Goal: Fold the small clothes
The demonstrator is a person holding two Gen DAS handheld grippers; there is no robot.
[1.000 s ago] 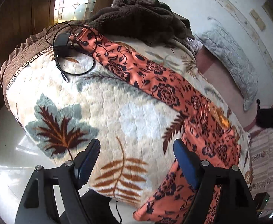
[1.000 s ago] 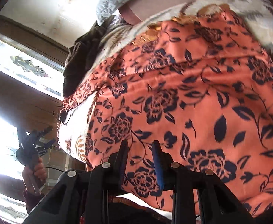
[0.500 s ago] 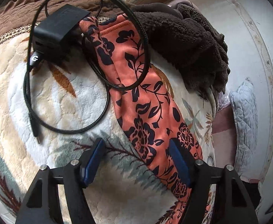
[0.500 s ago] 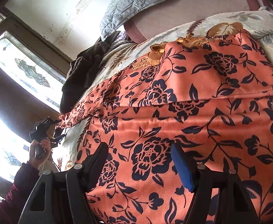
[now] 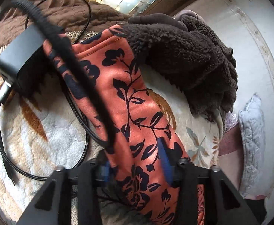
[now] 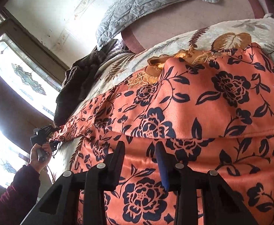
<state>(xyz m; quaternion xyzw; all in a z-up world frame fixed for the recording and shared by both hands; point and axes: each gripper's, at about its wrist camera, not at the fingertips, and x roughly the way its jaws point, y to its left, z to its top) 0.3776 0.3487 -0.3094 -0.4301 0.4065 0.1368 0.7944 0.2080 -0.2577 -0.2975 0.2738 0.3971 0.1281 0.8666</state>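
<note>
Black charger cable (image 5: 75, 71) across orange floral garment (image 5: 137, 112), brown fleece (image 5: 189, 60) alongside.

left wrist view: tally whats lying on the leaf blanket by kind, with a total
orange floral garment: 1
dark brown fleece garment: 1
black charger brick: 1
black cable: at least 1; whether the loops are one cable cannot be told
total: 4 at least

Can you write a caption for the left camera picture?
Left tongs closing around an orange flowered sleeve beside a black charger.
</note>
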